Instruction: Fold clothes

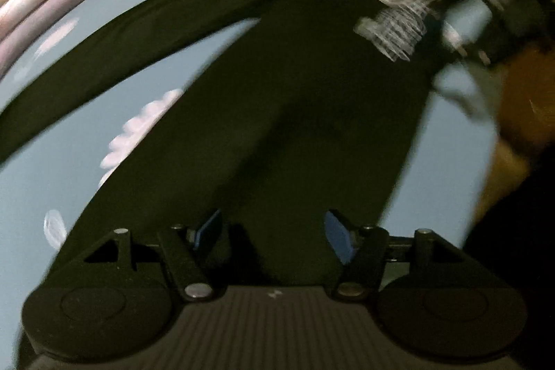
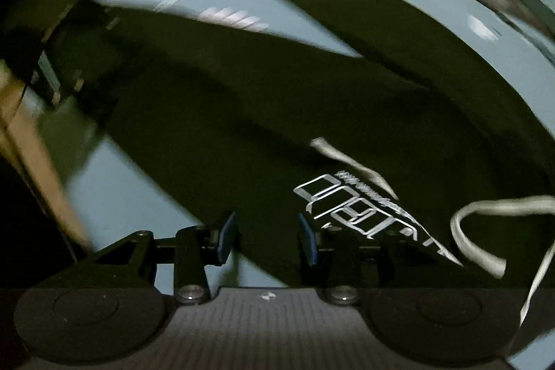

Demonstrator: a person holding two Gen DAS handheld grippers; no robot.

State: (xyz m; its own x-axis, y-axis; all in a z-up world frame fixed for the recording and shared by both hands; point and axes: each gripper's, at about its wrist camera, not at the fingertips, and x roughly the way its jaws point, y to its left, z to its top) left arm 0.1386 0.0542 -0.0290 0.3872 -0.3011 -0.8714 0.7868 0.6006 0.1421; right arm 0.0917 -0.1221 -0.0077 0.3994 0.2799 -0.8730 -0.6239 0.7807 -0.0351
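Trousers (image 1: 295, 99) on cloud-print sheet (image 1: 52, 182)

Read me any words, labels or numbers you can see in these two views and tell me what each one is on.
White outline lettering printed on the dark pants, near the drawstring: the print is seen at a slant and partly cut off, so it cannot be read for certain.
Small line of text above it: too small to read.
The same print in the left wrist view: blurred, unreadable.
Nothing else carries text.

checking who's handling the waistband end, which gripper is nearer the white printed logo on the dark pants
Right. The right gripper sits directly beside the white printed logo, its fingers open. The left gripper is at the far end of the dark pants, where the logo appears distant.
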